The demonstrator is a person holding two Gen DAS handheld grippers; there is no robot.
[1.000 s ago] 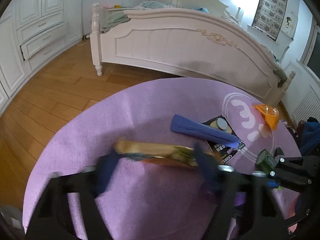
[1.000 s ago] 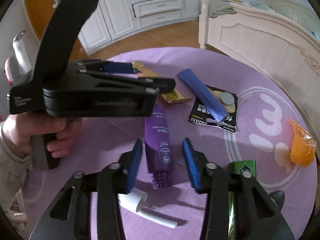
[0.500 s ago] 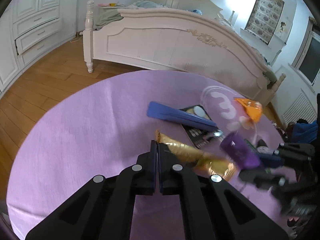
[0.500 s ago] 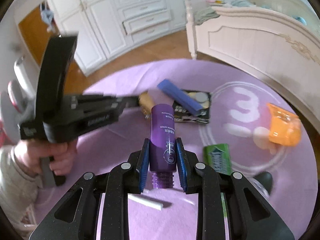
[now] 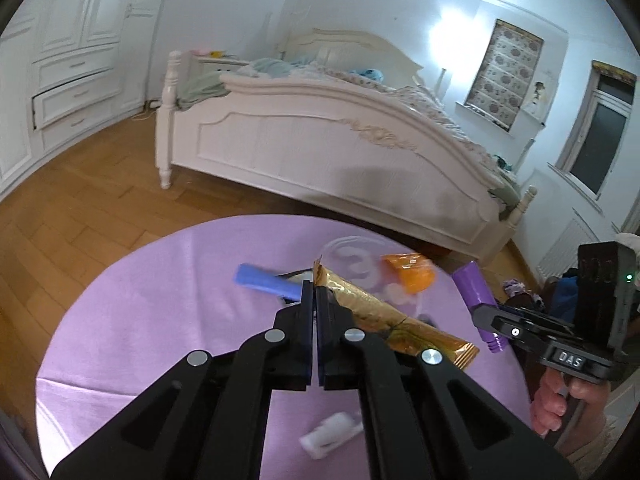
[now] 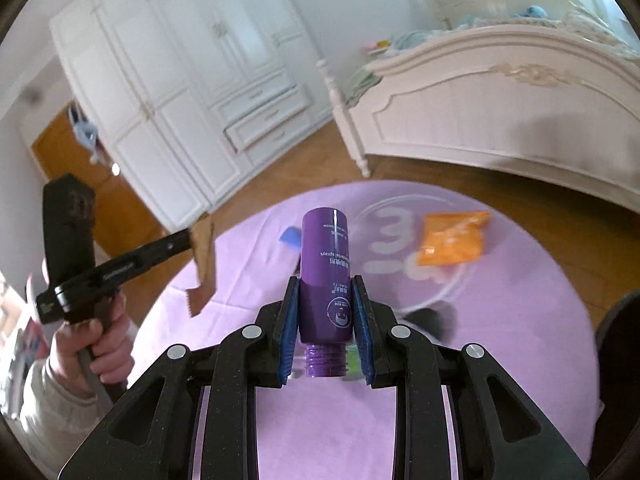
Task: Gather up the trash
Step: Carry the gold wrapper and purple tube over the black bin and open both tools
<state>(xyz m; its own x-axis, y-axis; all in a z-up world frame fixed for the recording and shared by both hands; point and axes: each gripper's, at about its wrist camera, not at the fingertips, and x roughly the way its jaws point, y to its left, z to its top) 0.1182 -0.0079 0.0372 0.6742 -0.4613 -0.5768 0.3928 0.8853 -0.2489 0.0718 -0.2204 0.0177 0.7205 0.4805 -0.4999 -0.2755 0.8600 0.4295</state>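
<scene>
surface: round purple rug (image 5: 160, 320), wood floor | left gripper (image 5: 315, 300) jaws pinching gold wrapper (image 5: 384, 312) | right gripper (image 6: 325, 312) jaws clamping purple tube (image 6: 325, 264)

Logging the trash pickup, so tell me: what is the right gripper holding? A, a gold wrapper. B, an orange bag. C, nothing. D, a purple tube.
D: the right gripper has its blue pads clamped on both sides of the purple tube, lifted above the mat.

Lilac rug (image 6: 500, 340) with a white numeral 3; purple tube (image 6: 325, 280) with white print; gold wrapper (image 5: 384, 312); orange packet (image 6: 452, 238); blue pads on black fingers (image 6: 290, 320).
</scene>
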